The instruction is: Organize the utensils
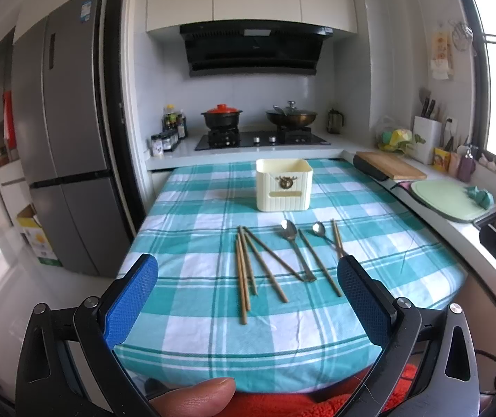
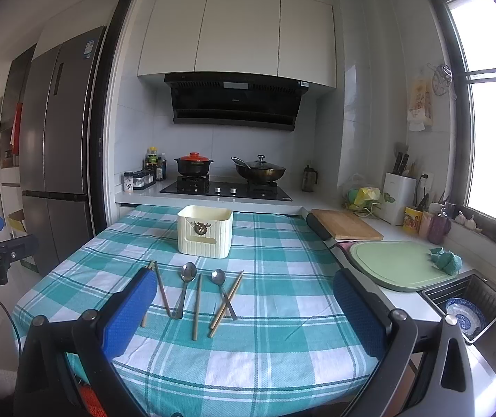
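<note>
Both claws are spread wide and empty, hovering at the table's near edge. Chopsticks lie dead ahead of the left claw, long axes running away from it, so it's nearer. Spoons sit ahead-left of the right claw, with the cream holder beyond.

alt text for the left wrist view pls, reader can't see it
Wooden chopsticks and two metal spoons lie loose on a teal-and-white checked tablecloth, in front of an empty-looking cream ribbed plastic utensil holder. The open left hand-held gripper, with blue-padded fingers, frames them from the near table edge, holding nothing. Behind is a kitchen stove with two pots.
</note>
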